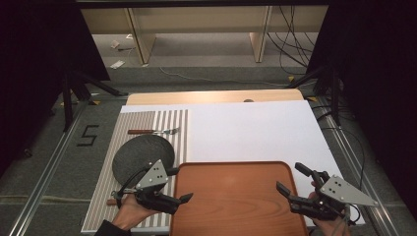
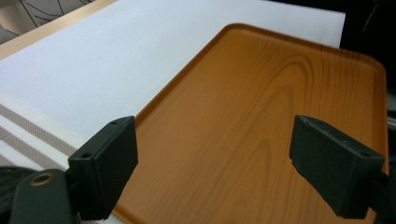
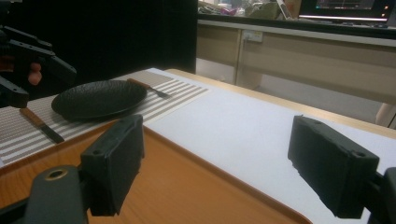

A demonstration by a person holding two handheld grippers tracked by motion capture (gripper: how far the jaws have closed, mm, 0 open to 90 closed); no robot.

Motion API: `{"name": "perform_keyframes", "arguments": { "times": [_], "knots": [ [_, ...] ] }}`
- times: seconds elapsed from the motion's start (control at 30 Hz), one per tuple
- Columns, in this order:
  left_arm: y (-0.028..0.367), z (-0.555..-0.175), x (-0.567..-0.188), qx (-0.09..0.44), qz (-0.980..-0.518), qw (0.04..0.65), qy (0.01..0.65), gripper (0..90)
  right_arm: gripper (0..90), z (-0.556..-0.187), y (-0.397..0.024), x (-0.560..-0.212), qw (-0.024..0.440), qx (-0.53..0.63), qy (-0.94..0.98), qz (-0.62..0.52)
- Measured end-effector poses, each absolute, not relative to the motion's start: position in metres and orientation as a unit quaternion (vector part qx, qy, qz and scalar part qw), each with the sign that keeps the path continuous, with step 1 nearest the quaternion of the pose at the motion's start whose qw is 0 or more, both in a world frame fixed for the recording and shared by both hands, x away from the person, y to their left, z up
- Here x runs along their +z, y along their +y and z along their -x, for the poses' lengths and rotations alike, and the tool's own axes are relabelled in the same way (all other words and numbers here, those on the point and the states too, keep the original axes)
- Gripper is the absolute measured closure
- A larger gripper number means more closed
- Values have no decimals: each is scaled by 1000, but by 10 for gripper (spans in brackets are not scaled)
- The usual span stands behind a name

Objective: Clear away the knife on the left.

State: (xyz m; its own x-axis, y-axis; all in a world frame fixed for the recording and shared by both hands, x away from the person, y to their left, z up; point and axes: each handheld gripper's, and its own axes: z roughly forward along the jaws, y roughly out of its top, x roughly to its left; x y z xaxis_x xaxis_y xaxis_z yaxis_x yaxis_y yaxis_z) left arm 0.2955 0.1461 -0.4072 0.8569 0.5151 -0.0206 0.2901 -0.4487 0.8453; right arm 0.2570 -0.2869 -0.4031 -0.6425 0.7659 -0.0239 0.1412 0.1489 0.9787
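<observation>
A brown wooden tray (image 1: 236,196) lies empty at the table's near edge, on a white sheet (image 1: 255,132). My left gripper (image 1: 179,185) stands open at the tray's left rim, its jaws spread wide over the tray (image 2: 261,116). My right gripper (image 1: 293,178) stands open at the tray's right rim, with the tray (image 3: 177,186) low between its jaws. Neither gripper holds anything. A dark round plate (image 1: 140,155) sits on a striped placemat (image 1: 179,132) left of the tray, with a fork (image 1: 152,131) beyond it and a knife (image 3: 42,125) near the left hand.
The white sheet (image 2: 116,60) covers the table's middle and right. The placemat's edge (image 2: 28,135) runs close to the tray's left rim. The plate (image 3: 98,98) and fork (image 3: 147,87) lie past the tray. Wooden furniture and cables stand on the floor beyond the table.
</observation>
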Motion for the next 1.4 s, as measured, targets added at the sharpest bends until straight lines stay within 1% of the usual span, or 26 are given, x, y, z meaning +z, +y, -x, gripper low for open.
{"name": "perform_keyframes", "arguments": {
  "times": [0.17,0.2,0.6,0.97,1.4],
  "knots": [
    [154,-295,-408,119,-861,440,225,152,196,-257,-287,-403,276,567,706,-322],
    [158,-295,-410,121,-868,424,227,153,195,-257,-287,-403,276,568,705,-322],
    [184,-299,-416,129,-893,358,241,157,196,-257,-287,-403,276,566,707,-321],
    [204,-303,-417,113,-916,296,246,160,196,-257,-287,-404,276,566,707,-321],
    [219,-300,-424,83,-949,197,233,167,196,-258,-287,-404,277,564,709,-321]
  ]
}}
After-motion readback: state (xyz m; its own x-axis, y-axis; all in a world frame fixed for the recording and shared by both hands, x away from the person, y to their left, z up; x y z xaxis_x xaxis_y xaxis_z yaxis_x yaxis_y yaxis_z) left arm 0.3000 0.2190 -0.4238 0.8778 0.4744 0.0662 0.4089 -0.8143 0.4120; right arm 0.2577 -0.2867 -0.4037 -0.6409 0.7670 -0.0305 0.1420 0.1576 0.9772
